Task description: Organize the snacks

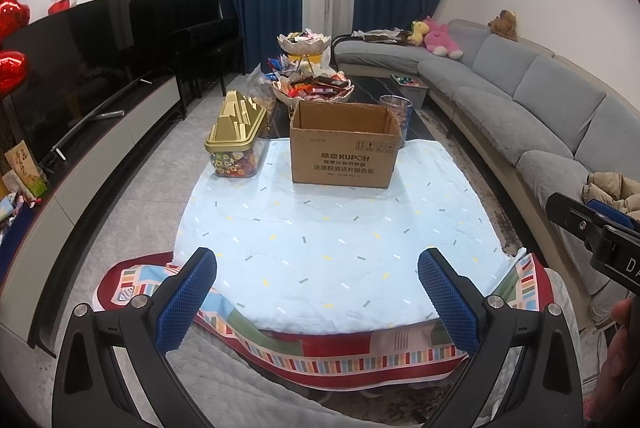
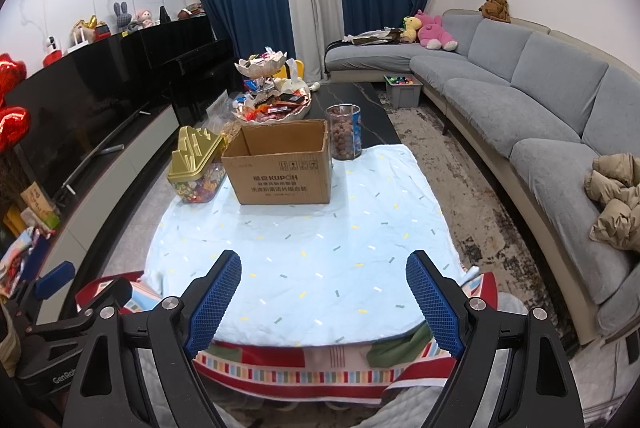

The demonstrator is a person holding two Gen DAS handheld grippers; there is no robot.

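An open cardboard box stands at the far end of the light blue cloth. Left of it is a clear candy jar with a gold lid. Behind the box stand a clear jar of nuts and a two-tier snack bowl stand full of wrapped snacks. My left gripper is open and empty over the cloth's near edge. My right gripper is open and empty there too.
A grey sofa runs along the right, with a beige jacket on it. A black TV and a low cabinet line the left. A grey bin sits on the floor by the sofa.
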